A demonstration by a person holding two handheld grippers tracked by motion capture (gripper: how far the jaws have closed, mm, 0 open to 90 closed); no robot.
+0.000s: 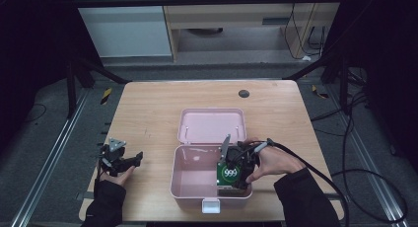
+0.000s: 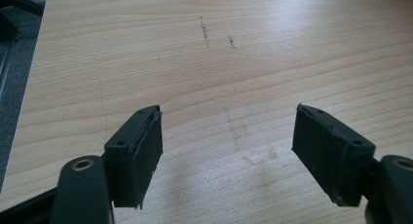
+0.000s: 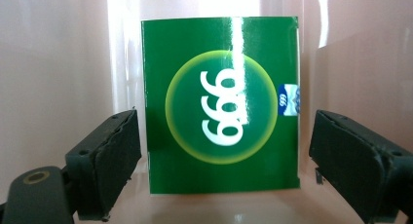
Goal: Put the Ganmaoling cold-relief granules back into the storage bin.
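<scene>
An open pink box (image 1: 176,180) sits at the table's near middle, its lid (image 1: 212,126) laid back flat behind it. Inside its right end is a green carton marked "999" (image 1: 229,172). My right gripper (image 1: 235,181) reaches down into the box around that carton. In the right gripper view the carton (image 3: 219,107) lies against the pink floor between the jaws of the open right gripper (image 3: 224,136), with a small gap on each side. My left gripper (image 1: 137,159) rests at the table's left, and in its own view it (image 2: 226,121) is open over bare wood.
The wooden table (image 1: 148,103) has a black round grommet (image 1: 243,94) near its far edge. A white latch (image 1: 210,206) sticks out of the box's near wall, close to the table's front edge. Cables trail on the floor at the right.
</scene>
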